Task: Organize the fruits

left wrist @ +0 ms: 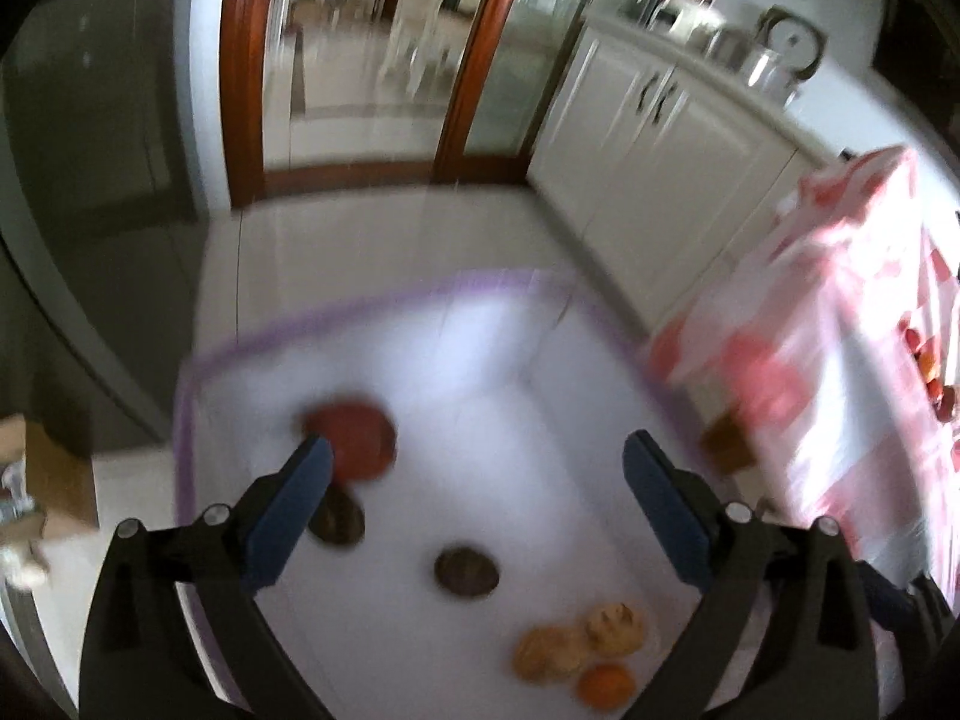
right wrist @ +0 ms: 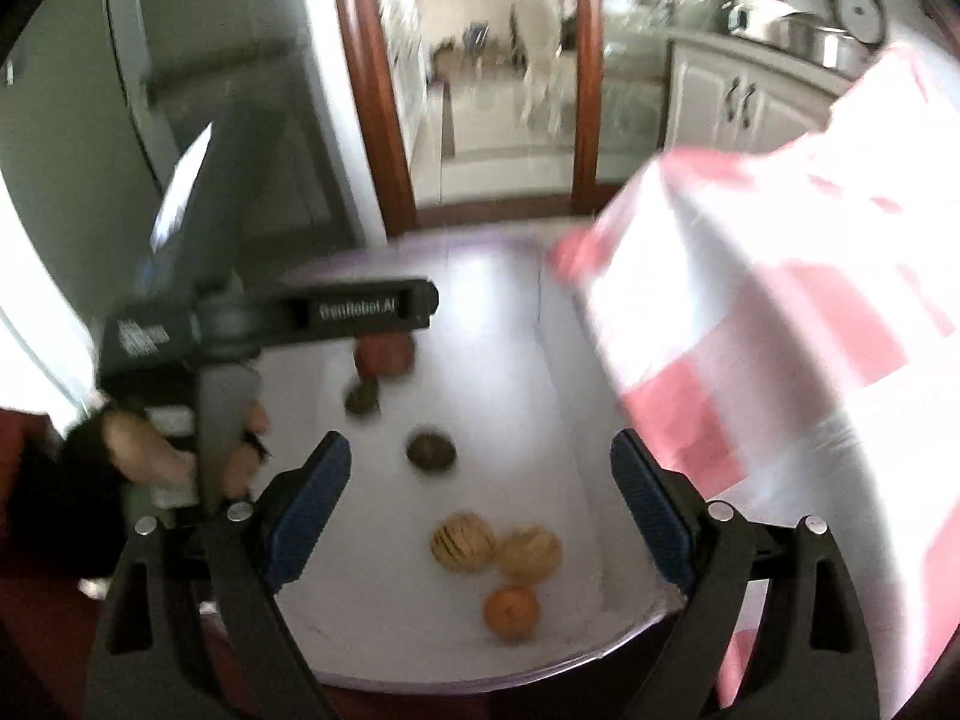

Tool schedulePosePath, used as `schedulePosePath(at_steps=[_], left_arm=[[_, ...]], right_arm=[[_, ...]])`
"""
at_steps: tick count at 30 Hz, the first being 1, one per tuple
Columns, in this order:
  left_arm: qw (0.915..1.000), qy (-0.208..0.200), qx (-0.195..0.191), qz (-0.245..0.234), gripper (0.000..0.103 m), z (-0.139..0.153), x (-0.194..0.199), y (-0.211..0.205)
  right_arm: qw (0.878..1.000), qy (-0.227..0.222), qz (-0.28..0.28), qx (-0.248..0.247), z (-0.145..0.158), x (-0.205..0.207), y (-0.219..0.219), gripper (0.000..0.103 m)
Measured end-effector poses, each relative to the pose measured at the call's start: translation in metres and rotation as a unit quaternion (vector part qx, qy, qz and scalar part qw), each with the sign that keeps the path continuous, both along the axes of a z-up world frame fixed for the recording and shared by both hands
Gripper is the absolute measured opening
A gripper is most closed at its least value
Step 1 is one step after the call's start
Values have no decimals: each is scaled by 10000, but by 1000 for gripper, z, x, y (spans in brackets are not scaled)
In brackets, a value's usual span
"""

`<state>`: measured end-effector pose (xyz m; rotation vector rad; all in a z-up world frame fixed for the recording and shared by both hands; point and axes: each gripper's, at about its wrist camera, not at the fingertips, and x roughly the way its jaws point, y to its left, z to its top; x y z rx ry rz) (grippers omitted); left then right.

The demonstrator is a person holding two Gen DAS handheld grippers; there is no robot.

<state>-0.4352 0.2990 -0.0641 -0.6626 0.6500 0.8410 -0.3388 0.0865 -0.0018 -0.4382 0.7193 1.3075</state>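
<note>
White tray (right wrist: 588, 546) is holding the fruits in loose groups: red one (right wrist: 384, 354), two dark, two tan (right wrist: 463, 542), one orange (right wrist: 511, 612). Both grippers, left (left wrist: 477, 462) and right (right wrist: 480, 468), are hanging wide open, empty; sorting seems nearly done.

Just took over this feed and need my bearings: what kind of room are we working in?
Most likely a home kitchen: white cabinets under a counter holding metal pots, and wood-framed glass doors opening onto another room.
</note>
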Motion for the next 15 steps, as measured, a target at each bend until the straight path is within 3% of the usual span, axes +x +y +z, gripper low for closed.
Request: schedulePosePath(at_steps=[4, 8, 12, 15], left_arm=[[9967, -102, 804, -91, 101, 54, 21, -10], [9855, -64, 1582, -607, 101, 105, 68, -41], [9701, -299, 1990, -1358, 101, 138, 120, -81], [9580, -313, 2033, -1999, 101, 149, 173, -118]], right_arm=[[9935, 399, -556, 909, 51, 28, -39, 87], [9752, 648, -1338, 1639, 87, 67, -80, 87], [9381, 954, -2338, 2371, 115, 115, -140, 87], [9009, 1121, -3198, 2712, 128, 160, -191, 87]])
